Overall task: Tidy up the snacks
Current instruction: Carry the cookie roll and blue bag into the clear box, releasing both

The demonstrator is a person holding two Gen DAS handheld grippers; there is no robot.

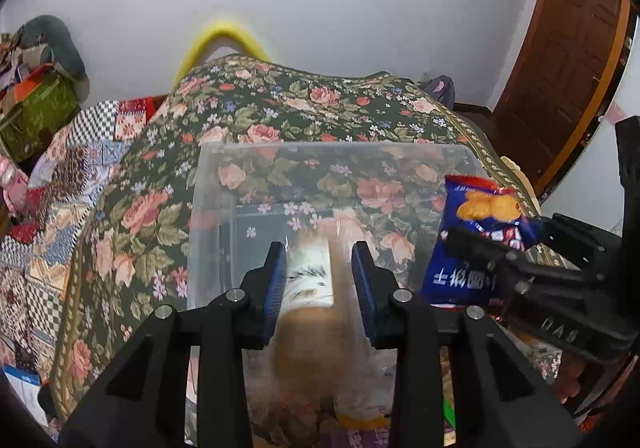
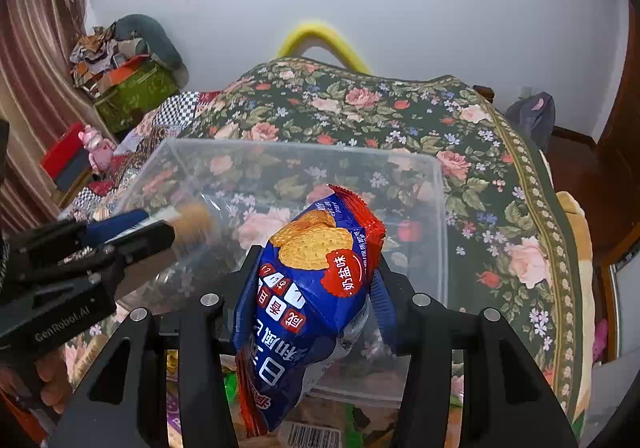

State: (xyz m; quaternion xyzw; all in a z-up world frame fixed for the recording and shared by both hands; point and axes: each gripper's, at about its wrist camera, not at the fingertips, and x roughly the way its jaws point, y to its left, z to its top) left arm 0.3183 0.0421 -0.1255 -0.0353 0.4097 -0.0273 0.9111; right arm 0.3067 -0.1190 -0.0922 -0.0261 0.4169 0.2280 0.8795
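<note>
Floral bedspread [image 2: 460, 135] under clear bin [image 2: 442, 207] — white wall [image 2: 440, 7] behind.

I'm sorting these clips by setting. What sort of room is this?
Most likely a bedroom in a home. A floral bedspread covers what looks like a bed, clothes are piled by a striped curtain, and a wooden door stands at the side.

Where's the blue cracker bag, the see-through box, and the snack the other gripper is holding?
blue cracker bag [image 2: 316, 280], right wrist view, front of the pack.
see-through box [image 2: 304, 147], right wrist view, far rim.
brown snack pack [image 1: 310, 280], left wrist view, its white label.
</note>
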